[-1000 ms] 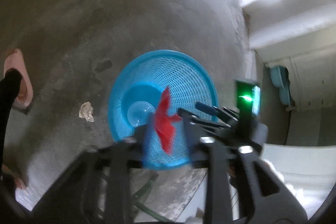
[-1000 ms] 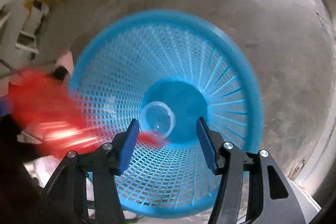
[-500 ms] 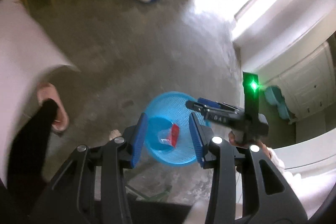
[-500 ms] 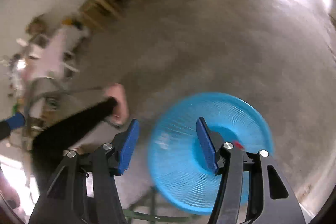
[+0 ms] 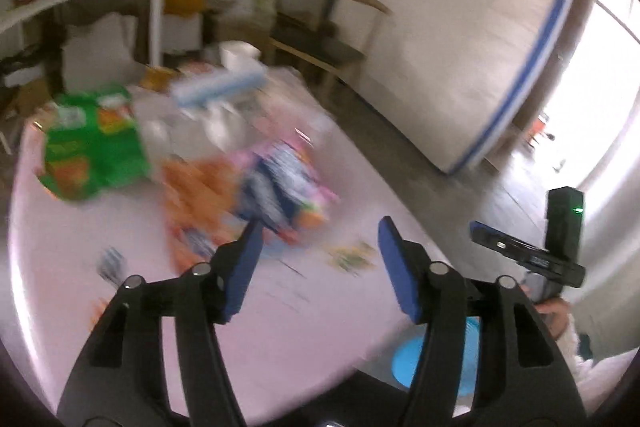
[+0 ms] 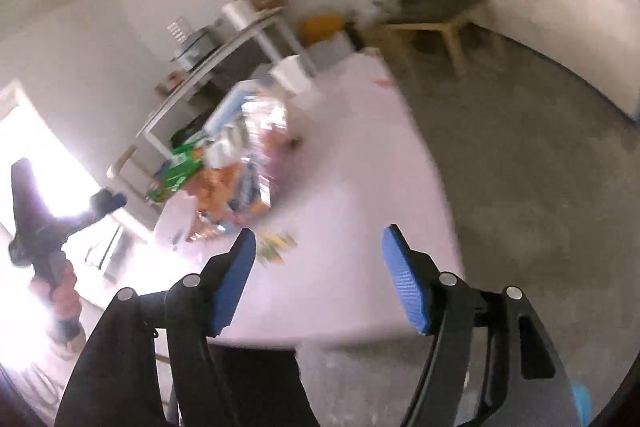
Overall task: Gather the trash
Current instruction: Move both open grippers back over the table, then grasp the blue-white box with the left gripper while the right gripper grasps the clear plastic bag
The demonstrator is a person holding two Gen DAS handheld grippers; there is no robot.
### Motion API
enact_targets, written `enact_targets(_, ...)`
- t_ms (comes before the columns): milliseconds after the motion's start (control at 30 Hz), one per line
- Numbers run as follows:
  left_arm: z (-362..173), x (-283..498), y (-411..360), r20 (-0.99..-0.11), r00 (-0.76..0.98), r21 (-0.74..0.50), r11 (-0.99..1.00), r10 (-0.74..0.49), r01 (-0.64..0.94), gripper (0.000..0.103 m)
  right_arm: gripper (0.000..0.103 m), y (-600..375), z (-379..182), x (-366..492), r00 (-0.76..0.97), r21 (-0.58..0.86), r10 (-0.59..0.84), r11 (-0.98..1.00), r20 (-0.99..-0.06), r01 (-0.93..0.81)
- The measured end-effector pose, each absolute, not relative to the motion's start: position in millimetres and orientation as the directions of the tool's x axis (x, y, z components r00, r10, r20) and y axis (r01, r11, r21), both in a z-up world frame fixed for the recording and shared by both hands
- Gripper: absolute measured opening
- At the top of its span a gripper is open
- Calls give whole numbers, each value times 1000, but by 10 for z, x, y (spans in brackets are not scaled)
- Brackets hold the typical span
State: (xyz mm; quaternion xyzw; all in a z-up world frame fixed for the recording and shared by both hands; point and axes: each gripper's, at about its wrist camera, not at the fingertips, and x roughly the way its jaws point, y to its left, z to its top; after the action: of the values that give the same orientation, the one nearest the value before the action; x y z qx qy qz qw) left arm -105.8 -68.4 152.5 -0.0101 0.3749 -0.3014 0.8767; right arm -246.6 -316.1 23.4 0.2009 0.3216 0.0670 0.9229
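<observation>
Both tongs empty above the pale pink table [image 5: 312, 339].
Left tongs [image 5: 318, 259] and right tongs [image 6: 318, 267] spread, jaws just opened wider, nothing between. Blurred heap of colourful wrappers [image 5: 224, 187] lies mid-table; round blue plastic basket [image 5: 404, 363] on floor beside it.

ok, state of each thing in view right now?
left gripper: open, empty, jaws just opened wider
right gripper: open, empty, jaws just opened wider
pink table: cluttered at the far side
wrappers: piled on the table, blurred
small yellow wrapper: lying apart from the pile
blue basket: on the floor beside the table, mostly hidden
</observation>
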Motion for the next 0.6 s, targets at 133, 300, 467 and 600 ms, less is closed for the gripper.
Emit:
enact_targets(133, 1631, -349, -719, -649, 626, -45, 843, -432, 535, 67, 68, -2886, 437, -1737, 769, 338, 268, 938, -580, -72)
enact_targets(300, 1428, 495, -1176, -673, 680, 265, 763, -292, 590, 67, 68, -2875, 372, -1014, 744, 372, 299, 925, -598, -72)
enact_targets(467, 1199, 1144, -1529, -776, 553, 285, 613, -304, 737, 76, 68, -2856, 251, -609, 734, 392, 323, 916, -597, -85)
enact_targets(600, 1133, 1483, -1658, -836, 447, 250, 504, -317, 827, 85, 68, -2870, 187, -493, 719, 407, 361, 906, -594, -118)
